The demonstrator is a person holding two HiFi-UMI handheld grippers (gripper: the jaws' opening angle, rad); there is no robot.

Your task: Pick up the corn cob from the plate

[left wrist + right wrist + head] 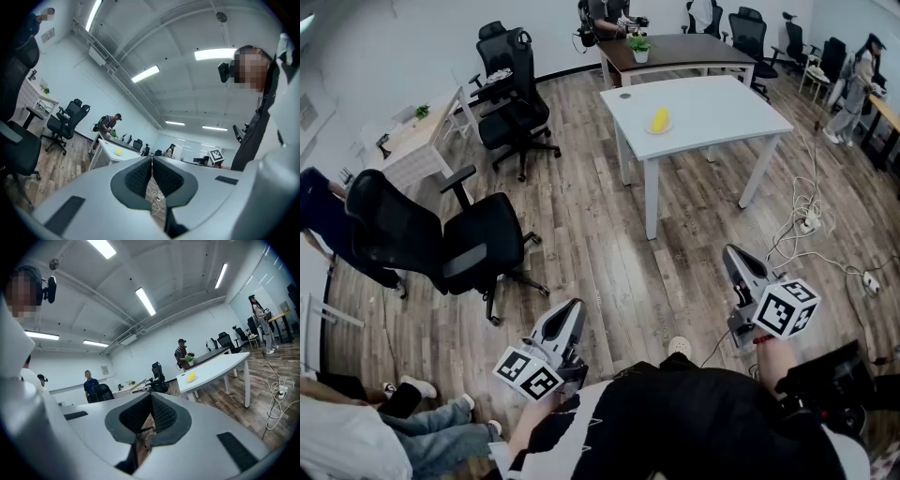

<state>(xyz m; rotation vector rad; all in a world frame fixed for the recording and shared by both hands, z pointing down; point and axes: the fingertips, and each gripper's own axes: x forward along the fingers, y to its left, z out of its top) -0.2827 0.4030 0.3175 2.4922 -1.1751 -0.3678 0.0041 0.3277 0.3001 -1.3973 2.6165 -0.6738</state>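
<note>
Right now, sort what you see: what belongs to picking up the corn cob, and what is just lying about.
Job: corn cob, plate under it, white table, left gripper, right gripper, both shut.
Lying about: black office chair, potted plant, brown desk, floor cables.

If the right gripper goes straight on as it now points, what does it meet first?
Probably the black office chair far ahead. Before it the floor looks free, and the white table stands right of that line. Depth is unclear.
</note>
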